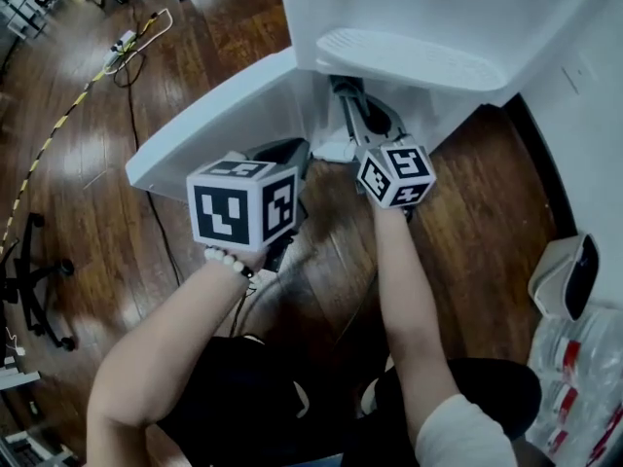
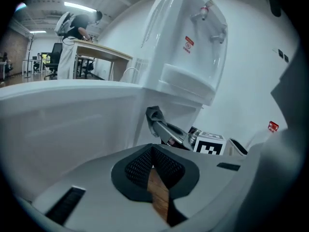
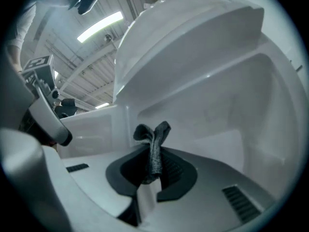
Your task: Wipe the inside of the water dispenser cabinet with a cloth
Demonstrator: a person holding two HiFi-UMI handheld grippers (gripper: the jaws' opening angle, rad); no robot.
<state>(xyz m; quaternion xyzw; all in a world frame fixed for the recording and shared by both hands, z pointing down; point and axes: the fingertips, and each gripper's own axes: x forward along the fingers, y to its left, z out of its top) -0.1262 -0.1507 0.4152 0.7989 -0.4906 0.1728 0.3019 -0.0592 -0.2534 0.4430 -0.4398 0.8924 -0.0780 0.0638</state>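
Note:
The white water dispenser (image 1: 438, 8) stands on the wood floor with its lower cabinet door (image 1: 214, 115) swung open to the left. My right gripper (image 1: 343, 88) reaches into the cabinet opening and is shut on a grey cloth (image 3: 153, 146), whose folded end sticks up past the jaws in front of the white inner wall (image 3: 227, 110). The left gripper view shows that cloth (image 2: 153, 114) at the cabinet mouth. My left gripper (image 1: 292, 152) hovers beside the door's inner face (image 2: 72, 124), shut with nothing between its pads (image 2: 140, 166).
The drip tray (image 1: 409, 56) juts out above the opening. Cables (image 1: 127, 56) trail over the floor at far left, near a chair base (image 1: 34, 280). A white bin (image 1: 565, 275) and packed bottles (image 1: 584, 368) sit at right. A person (image 2: 77, 25) works at a distant desk.

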